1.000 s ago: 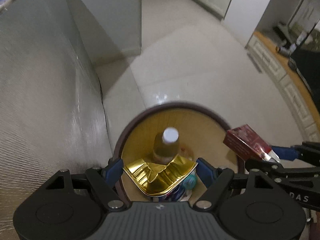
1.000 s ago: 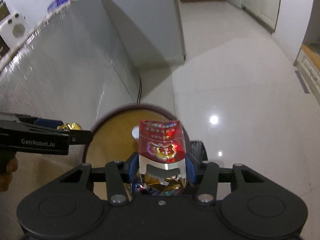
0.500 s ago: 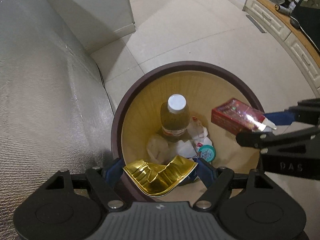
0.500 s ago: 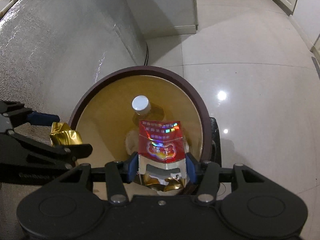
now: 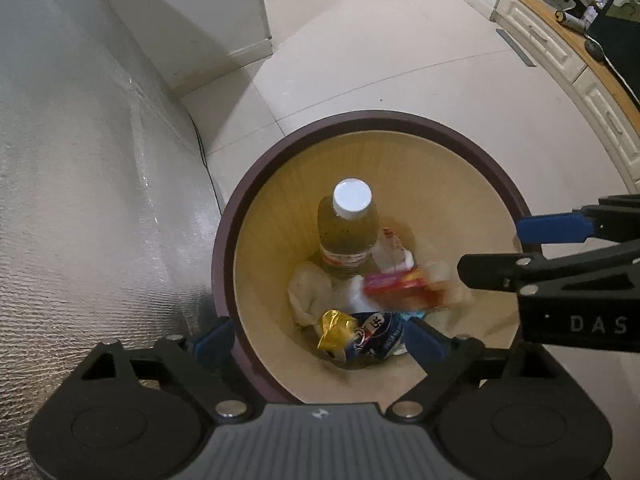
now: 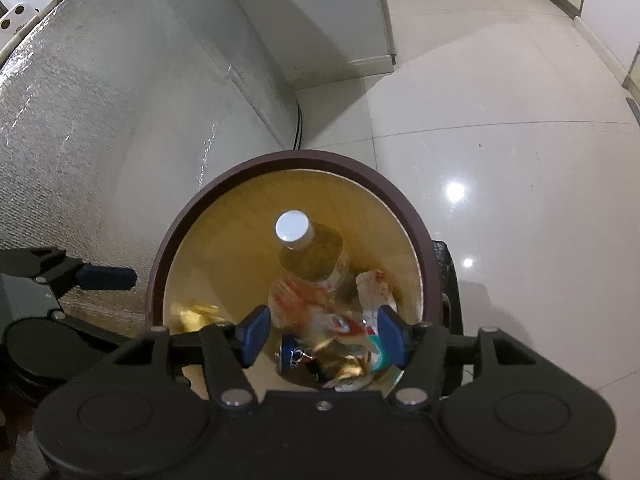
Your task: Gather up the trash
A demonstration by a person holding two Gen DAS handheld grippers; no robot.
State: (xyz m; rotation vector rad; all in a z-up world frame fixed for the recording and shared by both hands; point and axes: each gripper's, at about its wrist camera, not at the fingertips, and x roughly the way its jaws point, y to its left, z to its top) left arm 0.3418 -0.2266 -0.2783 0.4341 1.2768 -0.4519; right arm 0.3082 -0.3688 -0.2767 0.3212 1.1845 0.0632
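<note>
Now both grippers part above the bin

Crinkled gold foil wrapper (image 5: 335, 330) lies at the bottom of the round bin (image 5: 224, 252), whose dark maroon rim frames smooth yellow walls. Beside it sit a capped plastic bottle (image 5: 347, 236) of amber liquid, a blue can (image 5: 378, 334), white crumpled paper (image 5: 308, 294) and a blurred red packet (image 5: 400, 286). Glossy pale floor tiles (image 6: 500, 160) surround the bin; a quilted silver sheet (image 5: 80, 200) hangs to the left. The left gripper (image 5: 318, 340) and right gripper (image 6: 324, 330) are both opening, nothing pressed between their blue pads.
</note>
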